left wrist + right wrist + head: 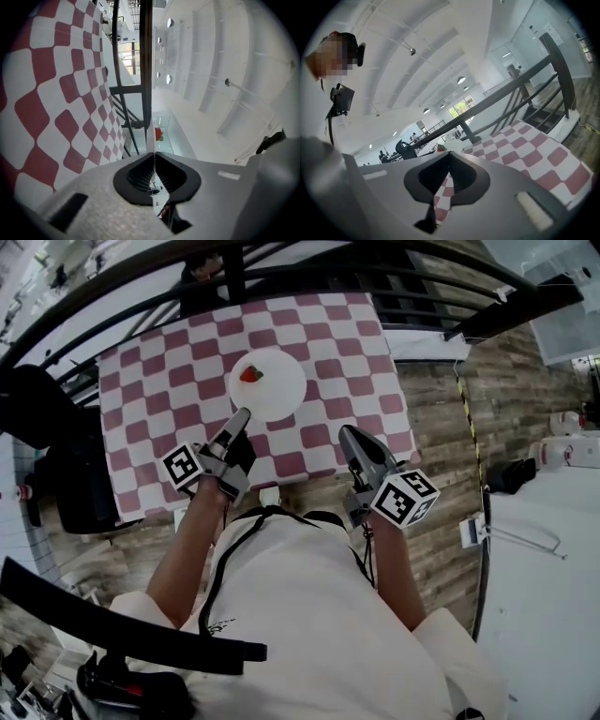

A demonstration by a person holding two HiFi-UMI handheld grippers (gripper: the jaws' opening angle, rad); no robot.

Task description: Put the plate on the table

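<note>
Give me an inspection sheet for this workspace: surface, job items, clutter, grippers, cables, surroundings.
Surface: table under a red-and-white checked cloth.
Job's things: white plate lying on the cloth, small red item on it.
Clutter: nothing seen on the cloth.
Grippers: left gripper fingers shut on the plate's near rim; right gripper shut, empty, at the near table edge.
Cables: dark cord down the person's front.
Surroundings: black railing, wood floor.

plate [278,390]: white | berry [250,374]: red with green | table [169,390]: maroon-and-white check | floor [441,437]: brown wood grain | railing [234,277]: black | shirt [309,615]: white
</note>
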